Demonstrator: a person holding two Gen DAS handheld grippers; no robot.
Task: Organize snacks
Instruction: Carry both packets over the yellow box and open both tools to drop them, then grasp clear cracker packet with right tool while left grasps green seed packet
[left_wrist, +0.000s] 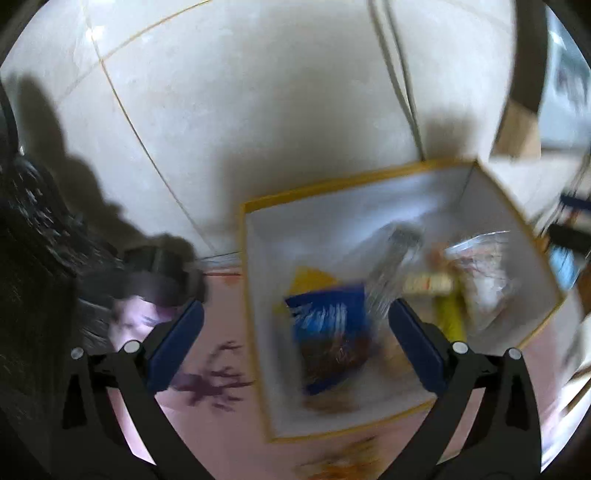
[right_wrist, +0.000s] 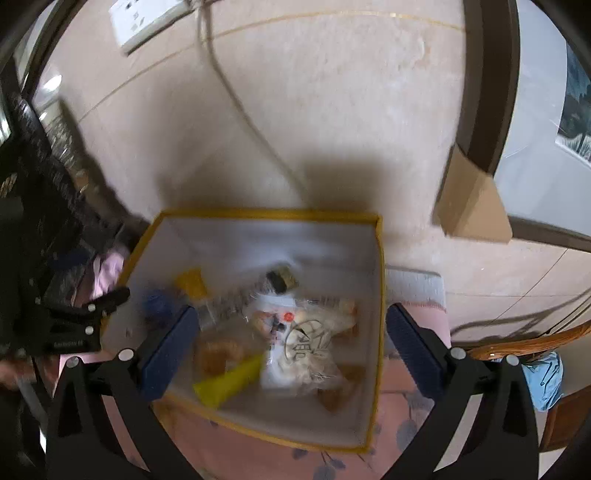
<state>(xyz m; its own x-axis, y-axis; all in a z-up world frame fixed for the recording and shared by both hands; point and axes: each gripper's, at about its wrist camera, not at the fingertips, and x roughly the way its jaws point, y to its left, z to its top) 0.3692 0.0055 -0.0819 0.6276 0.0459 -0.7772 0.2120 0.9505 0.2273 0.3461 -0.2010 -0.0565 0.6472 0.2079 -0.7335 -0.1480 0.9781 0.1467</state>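
Observation:
A white box with a yellow rim (left_wrist: 255, 280) (right_wrist: 378, 295) stands on a pink cloth and holds several snacks. In the left wrist view I see a blue and brown snack bag (left_wrist: 328, 332), a yellow pack (left_wrist: 448, 314) and a clear bag (left_wrist: 484, 273) inside it. In the right wrist view the clear bag of pale snacks (right_wrist: 310, 350) and a yellow wedge pack (right_wrist: 229, 380) lie in the box. My left gripper (left_wrist: 295, 314) is open and empty above the box. My right gripper (right_wrist: 291, 325) is open and empty above the box. Both views are blurred.
The box sits on a pink patterned cloth (left_wrist: 207, 387) over a tiled floor (left_wrist: 221, 110). A cardboard box (right_wrist: 472, 206) leans at the right. A power strip (right_wrist: 147, 18) and its cable (right_wrist: 243, 107) lie beyond. A wooden chair (right_wrist: 535, 339) stands at right.

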